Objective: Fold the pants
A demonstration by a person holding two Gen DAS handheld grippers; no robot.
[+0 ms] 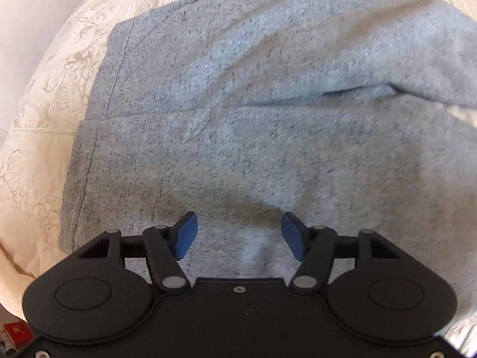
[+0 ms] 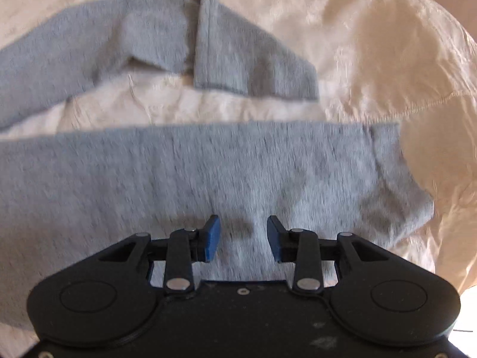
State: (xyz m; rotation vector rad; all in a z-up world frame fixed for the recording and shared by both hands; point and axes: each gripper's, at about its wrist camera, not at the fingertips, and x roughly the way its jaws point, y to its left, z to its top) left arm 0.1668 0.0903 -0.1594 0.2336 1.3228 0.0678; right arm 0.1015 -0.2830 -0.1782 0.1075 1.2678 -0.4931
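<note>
Light grey-blue speckled pants lie on a cream bedspread. The left wrist view shows the waist end, with a stitched band along its left edge and a fold running across the middle. My left gripper is open, just above the cloth near its near edge, holding nothing. The right wrist view shows the two legs: the near leg lies flat across the view, and the far leg has its cuff end folded back over itself. My right gripper is open above the near leg, empty.
The cream embroidered bedspread extends left of the pants and, wrinkled, right of the legs. A seam runs across it at right. A red item sits off the bed at lower left.
</note>
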